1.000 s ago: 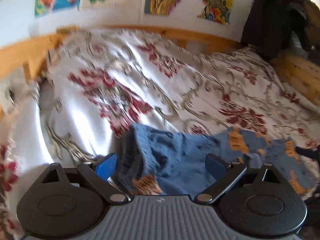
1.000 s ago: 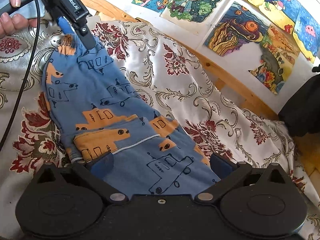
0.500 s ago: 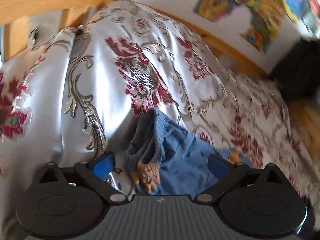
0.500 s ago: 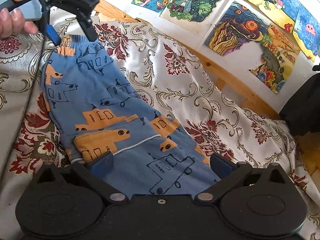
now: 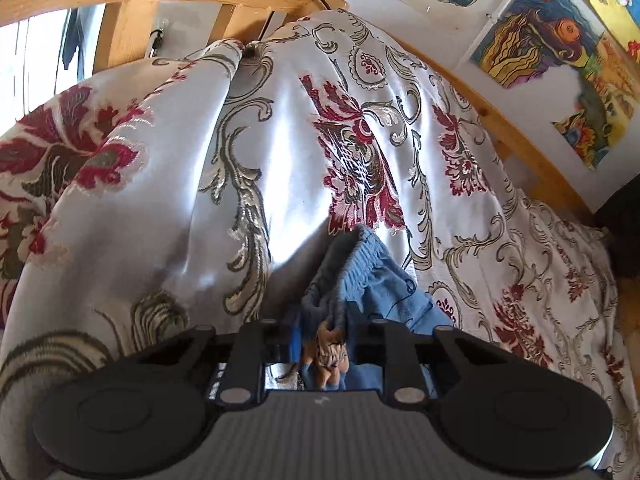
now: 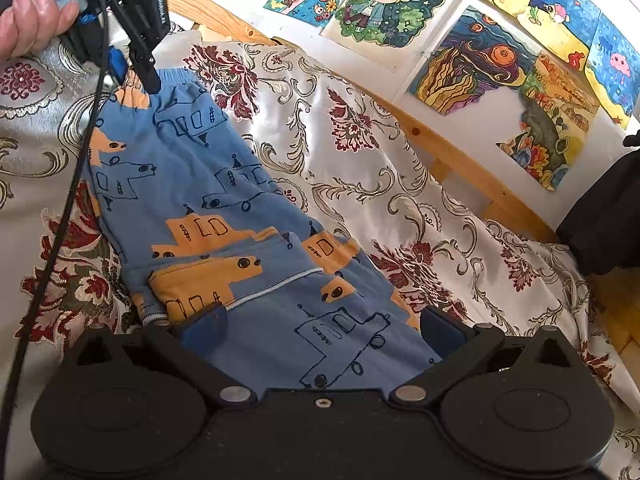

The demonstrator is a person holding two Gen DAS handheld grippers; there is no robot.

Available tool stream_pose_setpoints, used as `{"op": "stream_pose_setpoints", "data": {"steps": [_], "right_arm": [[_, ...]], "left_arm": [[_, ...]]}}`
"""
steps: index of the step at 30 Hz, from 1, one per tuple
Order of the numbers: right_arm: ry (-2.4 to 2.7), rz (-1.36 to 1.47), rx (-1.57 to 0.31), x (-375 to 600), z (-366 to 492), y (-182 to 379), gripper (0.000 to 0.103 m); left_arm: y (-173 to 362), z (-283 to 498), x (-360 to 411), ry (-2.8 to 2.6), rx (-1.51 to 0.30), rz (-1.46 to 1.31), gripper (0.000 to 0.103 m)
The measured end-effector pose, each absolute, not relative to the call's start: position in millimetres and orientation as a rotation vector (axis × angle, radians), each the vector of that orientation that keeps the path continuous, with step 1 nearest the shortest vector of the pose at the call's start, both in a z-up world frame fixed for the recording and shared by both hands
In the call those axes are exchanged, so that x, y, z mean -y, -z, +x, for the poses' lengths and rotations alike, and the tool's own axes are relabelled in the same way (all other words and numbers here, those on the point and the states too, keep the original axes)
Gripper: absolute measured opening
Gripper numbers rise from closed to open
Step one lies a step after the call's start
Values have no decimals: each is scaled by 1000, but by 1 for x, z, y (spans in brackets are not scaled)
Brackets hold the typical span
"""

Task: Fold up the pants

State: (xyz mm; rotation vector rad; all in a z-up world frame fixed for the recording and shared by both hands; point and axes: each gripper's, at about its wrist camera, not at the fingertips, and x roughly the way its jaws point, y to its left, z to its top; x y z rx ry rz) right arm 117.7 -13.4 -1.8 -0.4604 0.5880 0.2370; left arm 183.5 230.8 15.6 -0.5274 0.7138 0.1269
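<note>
Pants (image 6: 224,208) lie stretched across the bedspread (image 6: 400,184), waistband (image 5: 356,264) in the left gripper (image 5: 324,344), right gripper (image 6: 320,332) over the near end, drawings (image 6: 480,64) on the wall behind.

Place: a bedroom in a home, likely a child's.
Bed: a wooden bed frame (image 6: 452,148) with slats runs along the wall.
Cover: a shiny floral bedspread (image 5: 280,152) lies over the bed.
Wall: bright hand-coloured drawings (image 6: 496,68) are stuck to the white wall.
Clothes: dark clothing (image 6: 608,216) hangs at the right.
</note>
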Motion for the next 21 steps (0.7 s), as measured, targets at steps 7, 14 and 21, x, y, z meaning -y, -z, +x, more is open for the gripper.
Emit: {"op": "stream_pose_setpoints", "data": {"steps": [7,14,21], "right_arm": [[-242,-458,-585,15,118,2,102],[-262,-444,-575,19,117,-1,102],[-244,-415,-621,54,110,-16,102]], "left_arm": [[-47,171,-176,-91,-659,-400,19],[-79,152,-120,50,-579,-298,19],[-95,141,-69,154,-543,-216,20]]}}
